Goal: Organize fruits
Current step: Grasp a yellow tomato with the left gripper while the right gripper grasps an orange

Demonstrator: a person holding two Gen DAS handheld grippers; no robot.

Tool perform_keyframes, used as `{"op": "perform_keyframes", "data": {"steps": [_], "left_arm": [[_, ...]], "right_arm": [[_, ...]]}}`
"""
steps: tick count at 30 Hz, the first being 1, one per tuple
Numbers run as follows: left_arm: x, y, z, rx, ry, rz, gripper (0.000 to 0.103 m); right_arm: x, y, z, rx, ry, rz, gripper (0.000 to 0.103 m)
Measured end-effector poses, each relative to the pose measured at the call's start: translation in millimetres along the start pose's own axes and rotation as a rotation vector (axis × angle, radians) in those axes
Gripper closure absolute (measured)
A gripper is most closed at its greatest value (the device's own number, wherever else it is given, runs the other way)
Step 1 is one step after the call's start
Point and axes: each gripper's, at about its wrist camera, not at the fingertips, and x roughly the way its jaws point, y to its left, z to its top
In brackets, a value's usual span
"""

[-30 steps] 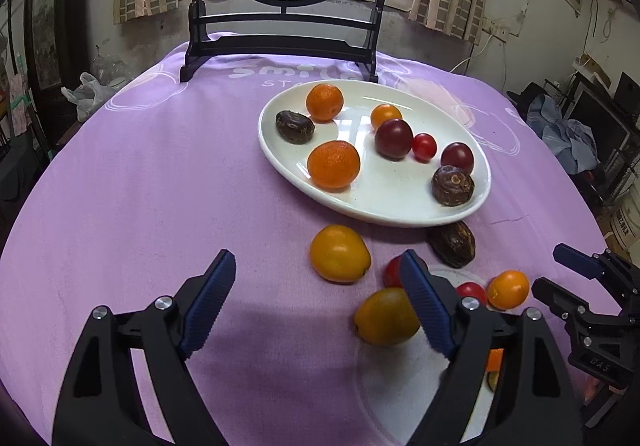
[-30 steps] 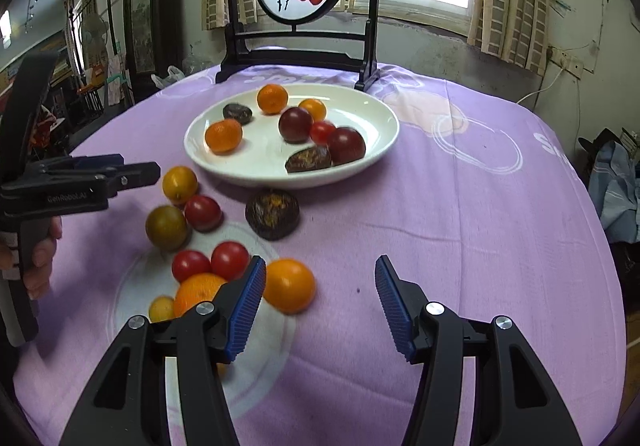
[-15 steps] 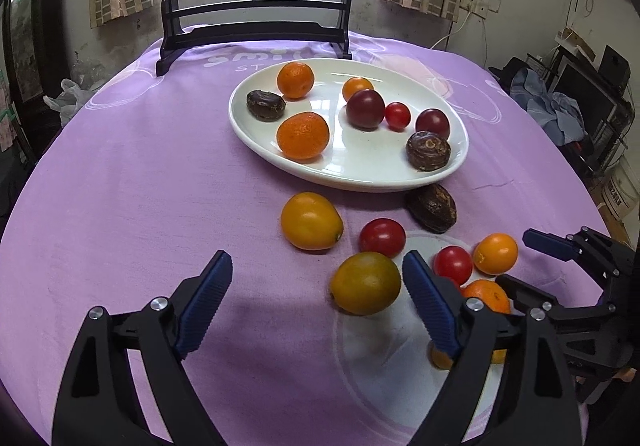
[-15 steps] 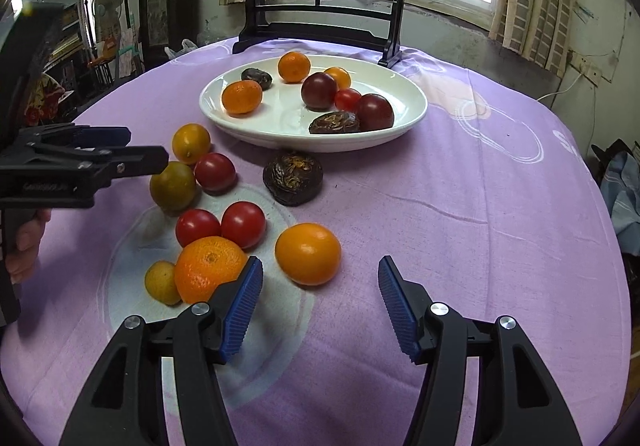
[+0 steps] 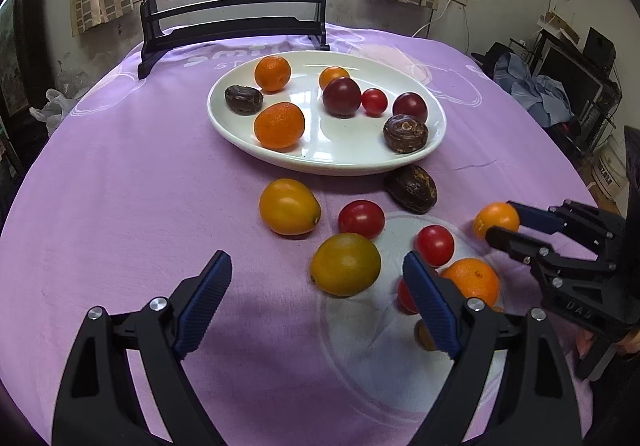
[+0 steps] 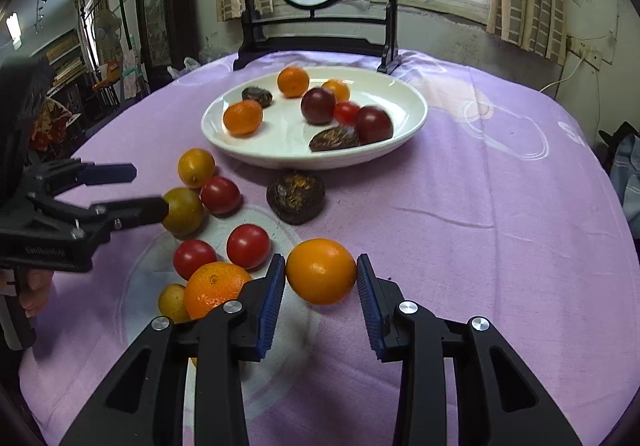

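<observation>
- Right wrist view: we see the right tongs apart, flanking the orange fruit on the desk, short of the plate.
- Left tongs apart, farther away.

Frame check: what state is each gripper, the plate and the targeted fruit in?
left gripper, open, empty.
right gripper, jaws flanking the orange fruit; grip unclear.
orange fruit, on the tablecloth, not lifted.
plate, upright, holding eight fruits.
</observation>
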Motion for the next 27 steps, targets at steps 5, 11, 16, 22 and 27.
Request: {"op": "perform_keyframes", "data": {"steps": [5, 11, 16, 22, 27], "left_arm": [[5, -7, -6, 0.052, 0.022, 0.019, 0.018], [17, -2, -7, 0.032, 0.040, 0.041, 0.022], [25, -9, -8, 0.044, 0.036, 0.000, 0.044], [25, -20, -9, 0.093, 0.024, -0.031, 0.064], [17, -14, -5, 0.059, 0.005, -0.033, 0.065]], "right_arm": [[-5, -4, 2, 0.008, -0.017, -0.013, 0.066], [-3, -3, 2, 0.005, -0.010, -0.013, 0.066], [-3, 0, 1, -0.005, -0.011, -0.010, 0.066], [-3, 1, 1, -0.007, -0.011, -0.010, 0.066], [-5, 2, 2, -0.003, -0.026, -0.015, 0.066]]}}
